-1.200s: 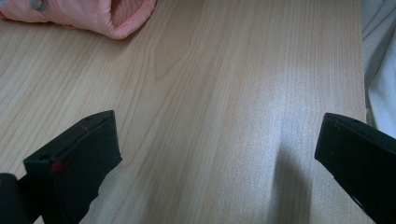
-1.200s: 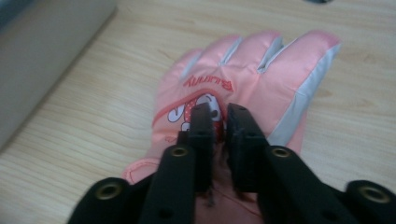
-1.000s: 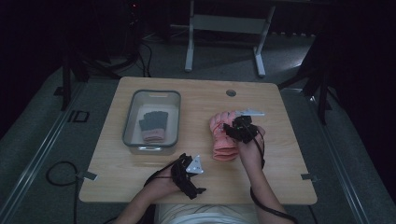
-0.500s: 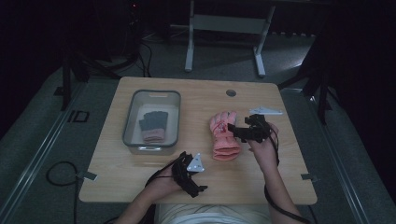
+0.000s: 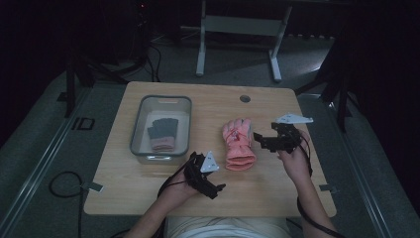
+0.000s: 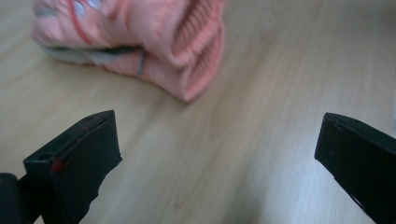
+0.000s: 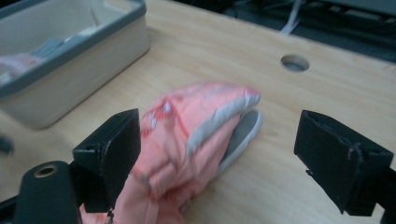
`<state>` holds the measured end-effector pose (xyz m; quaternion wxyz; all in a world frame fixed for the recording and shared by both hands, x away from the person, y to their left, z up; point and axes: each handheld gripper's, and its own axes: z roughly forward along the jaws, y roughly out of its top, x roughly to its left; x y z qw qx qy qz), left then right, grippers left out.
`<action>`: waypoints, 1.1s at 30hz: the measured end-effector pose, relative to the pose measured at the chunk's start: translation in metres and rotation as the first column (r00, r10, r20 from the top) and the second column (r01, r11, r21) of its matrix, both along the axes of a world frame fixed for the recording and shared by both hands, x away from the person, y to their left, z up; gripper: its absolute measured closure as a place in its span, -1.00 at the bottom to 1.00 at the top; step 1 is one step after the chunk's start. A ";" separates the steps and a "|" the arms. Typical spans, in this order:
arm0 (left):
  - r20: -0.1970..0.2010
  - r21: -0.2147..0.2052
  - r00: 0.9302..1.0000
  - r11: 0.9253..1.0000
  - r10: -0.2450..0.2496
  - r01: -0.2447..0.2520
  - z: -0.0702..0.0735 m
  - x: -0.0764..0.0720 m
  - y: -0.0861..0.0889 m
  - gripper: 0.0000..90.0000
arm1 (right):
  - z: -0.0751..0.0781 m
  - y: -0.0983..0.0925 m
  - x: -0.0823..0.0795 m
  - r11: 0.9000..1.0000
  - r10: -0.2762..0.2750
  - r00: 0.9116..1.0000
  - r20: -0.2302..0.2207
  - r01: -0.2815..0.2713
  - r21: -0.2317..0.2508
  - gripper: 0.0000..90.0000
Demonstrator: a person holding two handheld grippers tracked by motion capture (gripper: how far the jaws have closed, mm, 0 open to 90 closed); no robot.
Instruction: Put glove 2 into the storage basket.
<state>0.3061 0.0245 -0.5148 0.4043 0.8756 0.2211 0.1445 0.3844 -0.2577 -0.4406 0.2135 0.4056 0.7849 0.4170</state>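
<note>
1. Nearest, low in the high view: left tool (image 6: 217, 154), held just above the surface (image 5: 257, 193), with jaws spread wide and clamped on nothing. Only bare wood between them in the left gripper view, with a ribbed cuff lying just beyond.
2. Next, at centre frame: pink glove (image 5: 237, 144), flat on the surface with its cuff toward the bottom edge and fingers toward the top. Gripped by neither tool.
3. Right of centre: right tool (image 7: 219, 154), jaws just opened and now standing wide apart. Aimed at the glove's fingertips, which lie ahead of the pads without being pressed by them.
4. Left of centre: grey tray (image 5: 136, 129), already holding a dark glove (image 5: 163, 130) with something pink beneath it.
5. Farthest, near the top edge of the surface: a round hole (image 5: 245, 98).
6. Judged from this: partly done. One glove is stowed in the tray and the pink one is let go but not yet moved across. Left to do, probably: grasp again, lift, carry left, drop in the tray.
</note>
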 end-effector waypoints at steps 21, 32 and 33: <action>0.012 -0.053 0.970 0.969 0.241 -0.240 0.061 0.089 -0.026 -0.57 | -0.017 0.051 0.046 0.993 -0.007 0.999 -0.046 0.002 -0.115 0.30; -0.188 0.008 0.930 0.948 0.315 -0.319 0.027 0.135 -0.040 -0.58 | -0.053 0.031 0.057 0.984 -0.094 0.974 -0.208 0.059 -0.166 -0.16; -0.213 0.011 0.925 0.947 0.315 -0.321 0.021 0.138 -0.040 -0.58 | -0.056 0.030 0.058 0.986 -0.082 0.971 -0.224 0.047 -0.157 -0.17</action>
